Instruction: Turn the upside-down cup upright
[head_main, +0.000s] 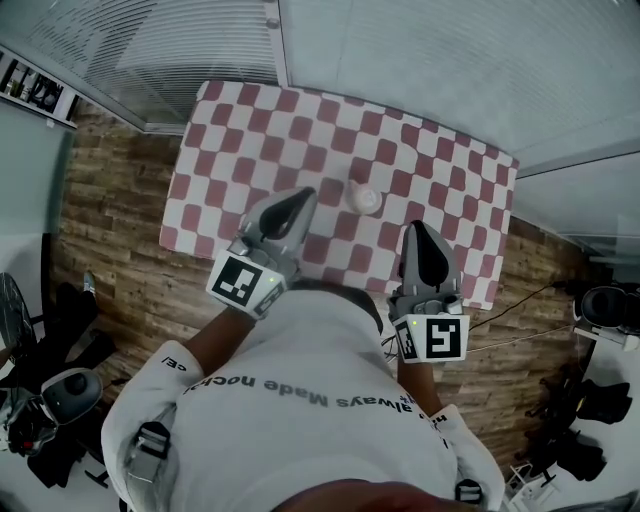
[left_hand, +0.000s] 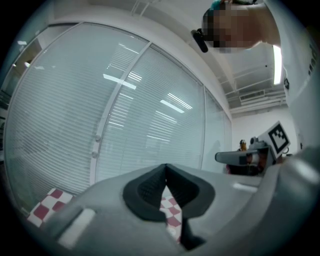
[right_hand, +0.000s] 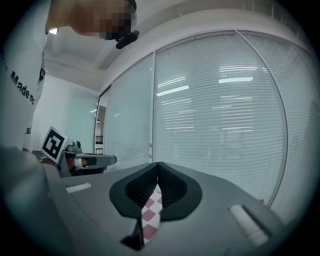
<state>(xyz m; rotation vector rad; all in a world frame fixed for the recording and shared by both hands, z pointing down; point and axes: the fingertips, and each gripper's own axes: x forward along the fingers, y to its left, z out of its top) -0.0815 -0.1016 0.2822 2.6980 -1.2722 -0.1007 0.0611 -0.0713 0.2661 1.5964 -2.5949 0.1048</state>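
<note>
Head view alone shows cup (head_main: 364, 198) on checkered table (head_main: 460, 170), between left tool (head_main: 303, 197) and right tool (head_main: 418, 230). Gripper views: both tools pressed together, empty, facing blinds (right_hand: 225, 125).

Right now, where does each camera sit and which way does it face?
Head view: on the head, steeply down at checkered table and cup; left gripper, right gripper, shirt show.
Left gripper view: on left gripper, along its shut jaws toward blinds; right gripper at right.
Right gripper view: mirrored, shut jaws toward blinds; left gripper at left.
Shared: both gripper views see blinds, table.
</note>
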